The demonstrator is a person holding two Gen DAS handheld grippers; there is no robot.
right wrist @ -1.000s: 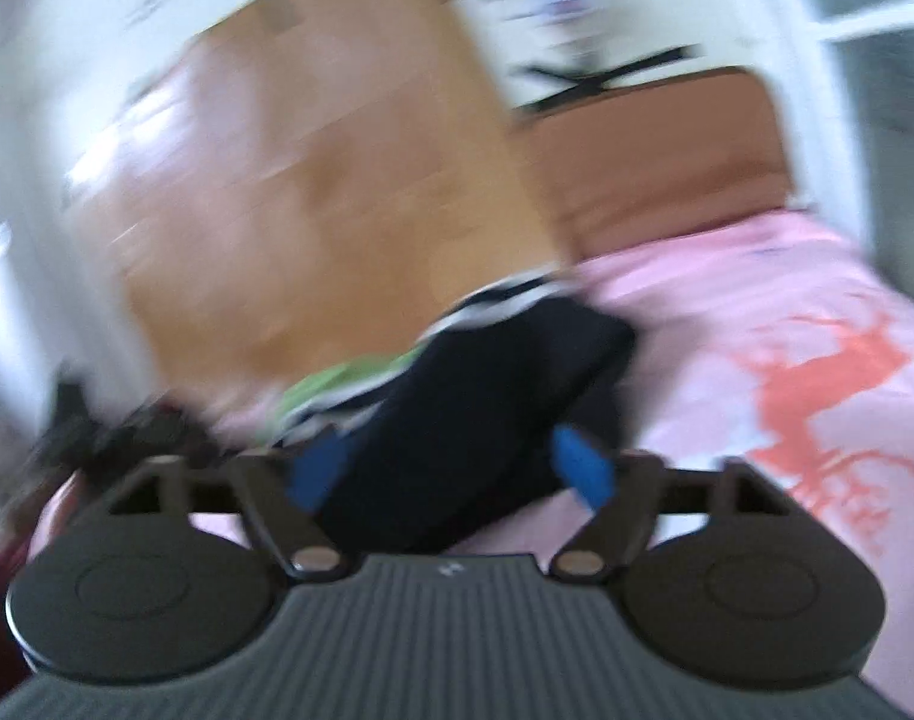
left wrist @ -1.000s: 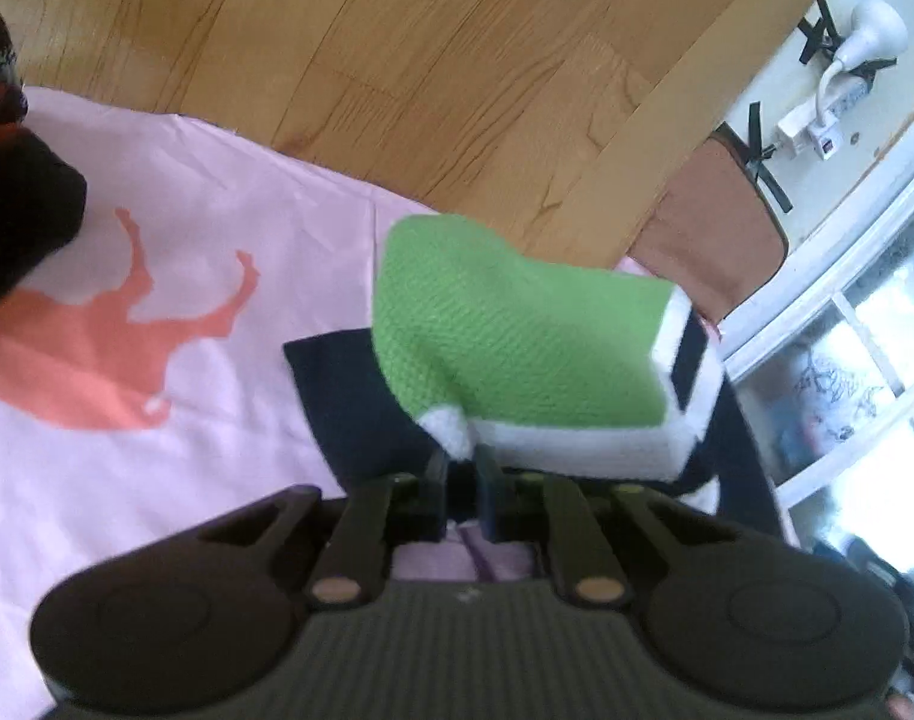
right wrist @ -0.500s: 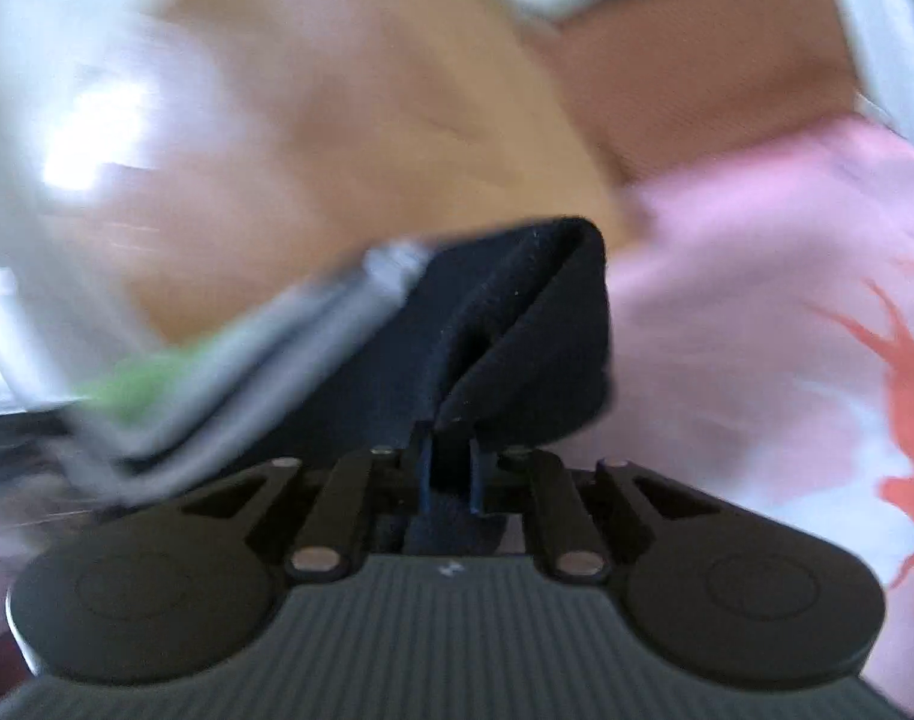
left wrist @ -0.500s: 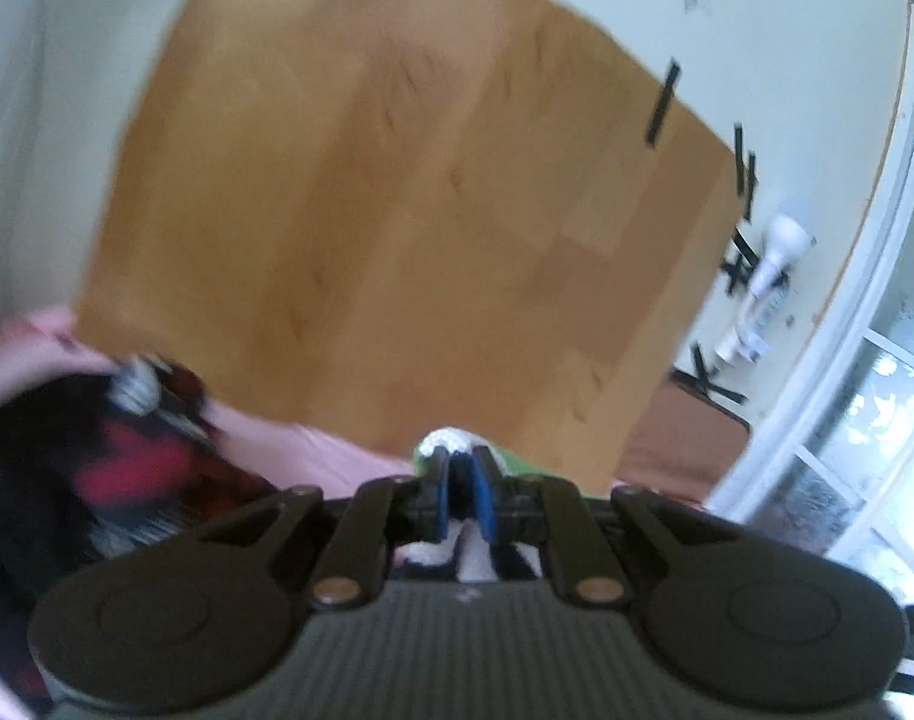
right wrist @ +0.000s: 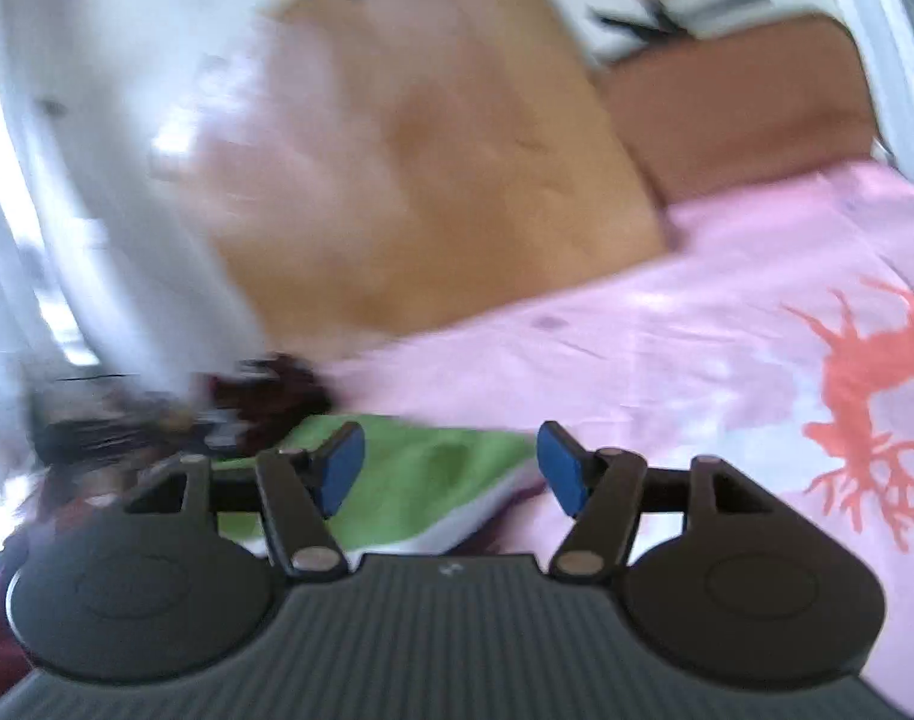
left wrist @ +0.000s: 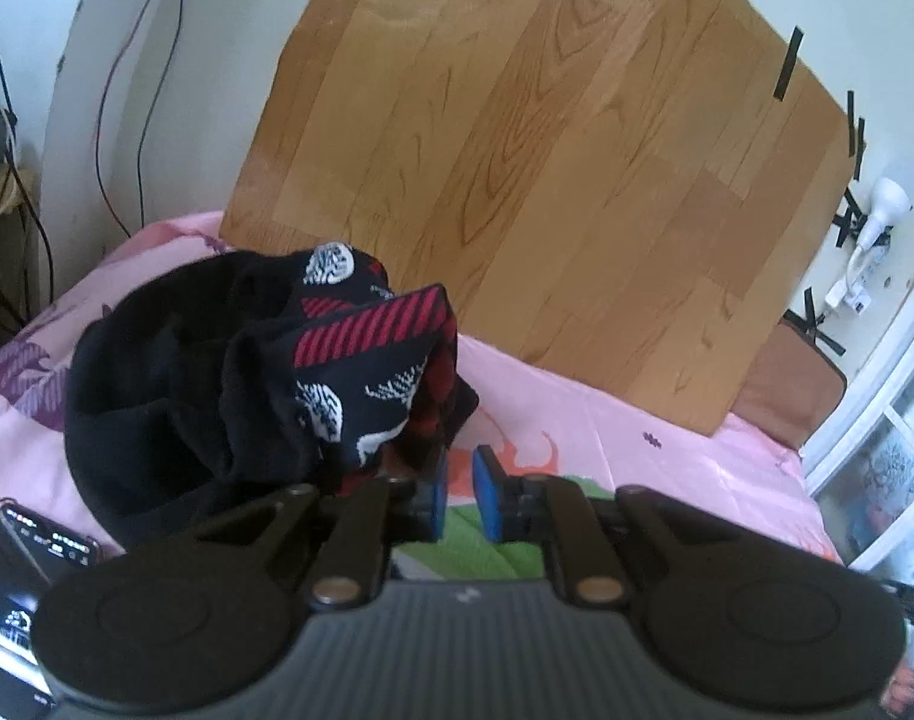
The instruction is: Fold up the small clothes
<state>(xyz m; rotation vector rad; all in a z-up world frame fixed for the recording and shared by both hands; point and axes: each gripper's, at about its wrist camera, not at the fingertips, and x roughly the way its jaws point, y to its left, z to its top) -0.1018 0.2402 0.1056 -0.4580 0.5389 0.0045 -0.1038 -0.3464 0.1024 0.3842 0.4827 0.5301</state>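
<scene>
The green garment lies on the pink bed sheet just in front of both tools, green face up with a white edge showing, and neither tool grips it. The right gripper has just been opening its jaws; they stand fairly wide with nothing between the pads and the garment lying below them. The left gripper has its jaws drawn in to a narrow slit, empty, and through the slit only sheet and a strip of green can be seen. The right view is smeared, so the fold may be tidy, but that cannot be confirmed from here. To the left sits the pile of dark clothes, black cloth with red stripes and white prints, heaped against the foot of a wooden board, with a phone lying beside it. This piece looks finished, so the step in hand is probably fetching the next one. To do that well, widen the left jaws before reaching. Aim for one clear edge, such as the red-striped band on top, rather than the middle of the heap. Pinch a single layer and lift it clear, so that nothing else trails along. Keep the path away from the green piece and the phone.
</scene>
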